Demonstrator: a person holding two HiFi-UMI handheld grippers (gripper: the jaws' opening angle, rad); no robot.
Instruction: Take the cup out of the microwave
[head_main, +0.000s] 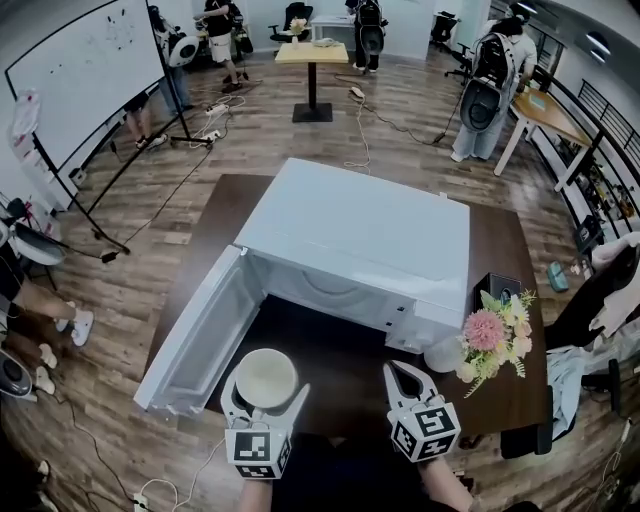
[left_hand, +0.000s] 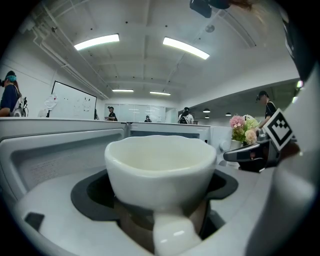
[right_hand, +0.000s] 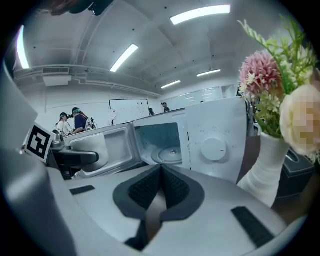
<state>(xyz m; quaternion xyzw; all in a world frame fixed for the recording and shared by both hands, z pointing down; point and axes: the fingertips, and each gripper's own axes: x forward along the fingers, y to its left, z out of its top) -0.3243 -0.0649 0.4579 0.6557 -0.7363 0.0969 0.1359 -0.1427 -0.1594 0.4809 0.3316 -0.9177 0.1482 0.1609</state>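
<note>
A white microwave (head_main: 370, 235) stands on the dark table with its door (head_main: 195, 335) swung open to the left; its cavity with the glass turntable (right_hand: 170, 155) holds nothing. The white cup (head_main: 264, 378) is out in front of the oven, near the table's front edge, and my left gripper (head_main: 264, 395) is shut on it. In the left gripper view the cup (left_hand: 161, 170) fills the space between the jaws, handle toward the camera. My right gripper (head_main: 407, 380) is shut on nothing, to the right of the cup; its pads (right_hand: 172, 187) meet.
A white vase of pink and cream flowers (head_main: 490, 335) stands at the microwave's right front corner, close to my right gripper. A small black box (head_main: 497, 289) sits behind it. People, a whiteboard (head_main: 85, 70) and tables are farther off across the wooden floor.
</note>
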